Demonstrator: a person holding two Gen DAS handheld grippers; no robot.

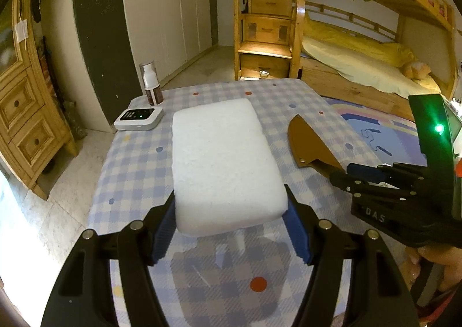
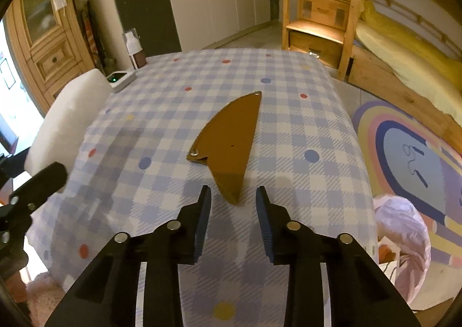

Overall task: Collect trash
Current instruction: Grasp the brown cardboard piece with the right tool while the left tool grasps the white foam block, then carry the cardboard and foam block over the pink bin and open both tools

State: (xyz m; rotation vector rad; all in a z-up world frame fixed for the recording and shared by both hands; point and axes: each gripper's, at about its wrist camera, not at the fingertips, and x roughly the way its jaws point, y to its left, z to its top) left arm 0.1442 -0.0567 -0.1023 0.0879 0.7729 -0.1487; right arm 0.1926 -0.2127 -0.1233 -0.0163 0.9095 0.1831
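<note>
A white foam block is clamped at its near end between my left gripper's blue pads and held above the checked tablecloth, where its shadow falls. The block also shows at the left edge of the right wrist view. A brown fin-shaped sheath lies flat on the cloth; it also shows in the left wrist view. My right gripper is open and empty, its fingertips on either side of the sheath's near tip. The right gripper also shows in the left wrist view.
A white device with a green light and a pump bottle stand at the table's far left corner. A white plastic bag sits on the floor right of the table, by a rainbow rug. A bunk bed is behind.
</note>
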